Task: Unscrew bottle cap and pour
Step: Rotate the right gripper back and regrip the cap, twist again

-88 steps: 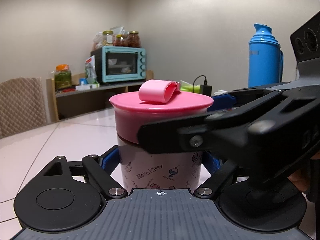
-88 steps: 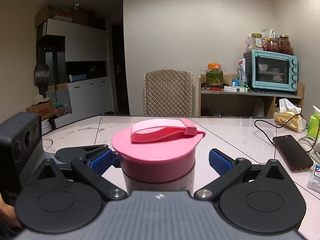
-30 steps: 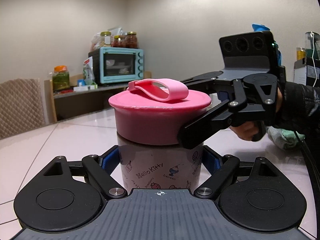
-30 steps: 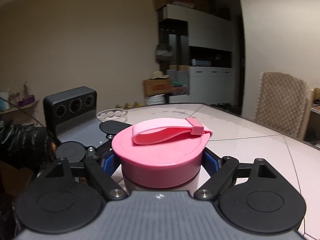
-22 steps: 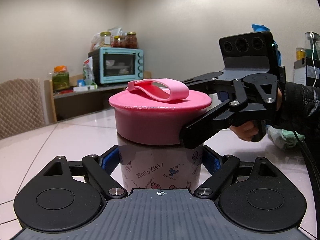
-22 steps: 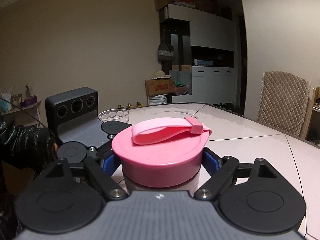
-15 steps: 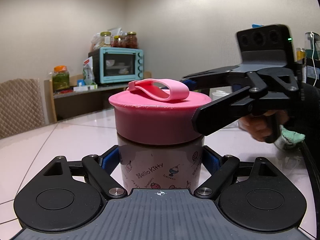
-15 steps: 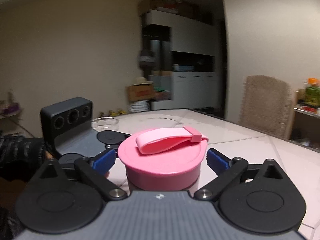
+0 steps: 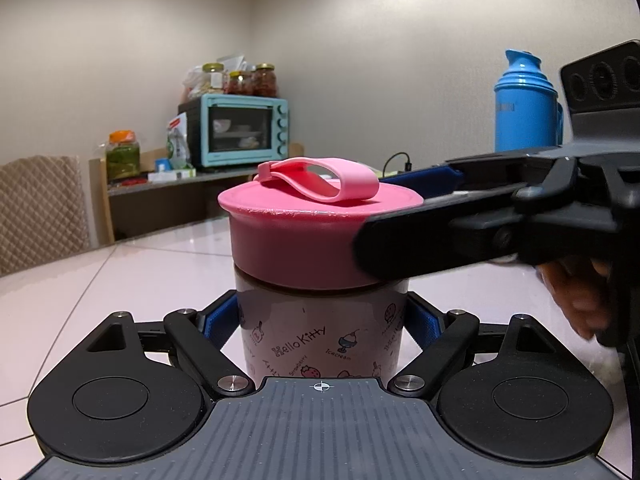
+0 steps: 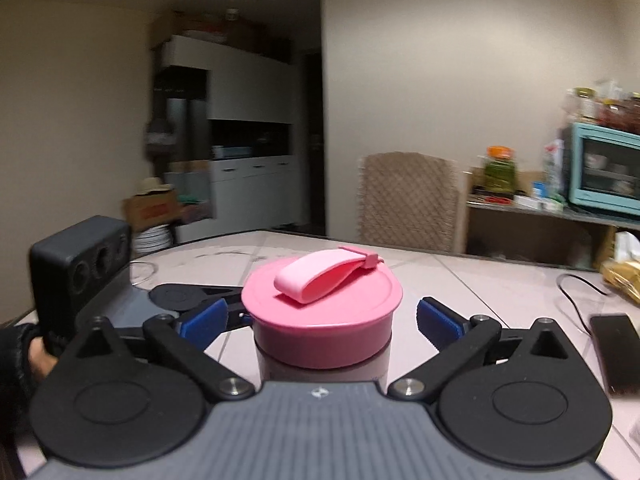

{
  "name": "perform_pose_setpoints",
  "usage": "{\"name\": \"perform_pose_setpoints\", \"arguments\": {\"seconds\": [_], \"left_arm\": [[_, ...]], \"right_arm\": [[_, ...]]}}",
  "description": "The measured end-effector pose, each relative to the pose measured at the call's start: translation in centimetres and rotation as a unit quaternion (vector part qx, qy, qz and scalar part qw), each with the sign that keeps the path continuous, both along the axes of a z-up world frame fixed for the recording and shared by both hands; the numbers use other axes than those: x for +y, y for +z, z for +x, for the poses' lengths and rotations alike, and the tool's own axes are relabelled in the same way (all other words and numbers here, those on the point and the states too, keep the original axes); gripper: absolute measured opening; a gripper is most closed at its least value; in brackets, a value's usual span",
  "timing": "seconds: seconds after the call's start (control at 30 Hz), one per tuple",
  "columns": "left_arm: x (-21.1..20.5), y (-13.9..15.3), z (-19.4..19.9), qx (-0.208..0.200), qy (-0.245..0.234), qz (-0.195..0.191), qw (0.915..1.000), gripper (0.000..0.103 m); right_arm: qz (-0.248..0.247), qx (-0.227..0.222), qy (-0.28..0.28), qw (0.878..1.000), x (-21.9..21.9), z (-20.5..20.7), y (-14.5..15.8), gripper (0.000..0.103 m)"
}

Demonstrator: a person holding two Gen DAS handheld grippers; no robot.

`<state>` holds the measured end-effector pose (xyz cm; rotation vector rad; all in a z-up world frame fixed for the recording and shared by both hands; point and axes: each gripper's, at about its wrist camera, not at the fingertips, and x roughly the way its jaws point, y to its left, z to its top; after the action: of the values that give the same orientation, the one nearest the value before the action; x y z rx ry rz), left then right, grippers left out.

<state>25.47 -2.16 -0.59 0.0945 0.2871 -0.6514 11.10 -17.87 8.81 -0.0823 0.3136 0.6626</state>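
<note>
A white Hello Kitty bottle (image 9: 320,336) with a wide pink cap (image 9: 304,236) and a pink loop strap (image 9: 320,180) stands on the table. My left gripper (image 9: 320,322) is shut on the bottle's body below the cap. My right gripper (image 10: 320,316) is open around the pink cap (image 10: 324,320), its blue pads (image 10: 438,320) a little clear of the cap on both sides. In the left wrist view the right gripper's finger (image 9: 460,236) lies across the cap's right side.
A blue thermos (image 9: 526,104) stands at the back right. A teal toaster oven (image 9: 236,130) and jars sit on a shelf behind. A phone (image 10: 616,348) with a cable lies on the tiled table (image 10: 500,280). A padded chair (image 10: 408,200) is at the far edge.
My right gripper let go of the cap, opened, and swung back round the bottle, so its view now faces the chair and shelf. The left gripper and bottle stayed still.
</note>
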Motion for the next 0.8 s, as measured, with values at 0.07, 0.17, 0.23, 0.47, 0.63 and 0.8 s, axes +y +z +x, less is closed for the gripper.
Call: {"name": "perform_pose_setpoints", "arguments": {"seconds": [0.07,0.17,0.23,0.47,0.63,0.8], "left_arm": [[0.0,0.0,-0.1,0.0,0.0,0.0,1.0,0.089],[0.0,0.0,-0.3,0.0,0.0,0.0,1.0,0.089],[0.0,0.0,-0.3,0.0,0.0,0.0,1.0,0.089],[0.2,-0.1,-0.3,0.0,0.0,-0.001,1.0,0.089],[0.4,-0.3,-0.3,0.0,-0.001,-0.001,1.0,0.089],[0.3,-0.3,-0.4,0.0,-0.001,-0.001,1.0,0.089]], "right_arm": [[-0.009,-0.018,-0.025,0.999,1.1,-0.5,-0.4,0.102],[-0.016,-0.032,-0.052,0.998,2.1,-0.7,-0.9,0.102],[-0.013,-0.028,-0.061,0.998,2.5,-0.6,-1.1,0.102],[0.001,-0.009,-0.107,0.994,2.9,0.3,-1.9,0.102],[0.0,-0.013,-0.117,0.993,3.2,0.5,-1.8,0.102],[-0.002,-0.011,-0.118,0.993,3.4,0.8,-1.5,0.097]]}}
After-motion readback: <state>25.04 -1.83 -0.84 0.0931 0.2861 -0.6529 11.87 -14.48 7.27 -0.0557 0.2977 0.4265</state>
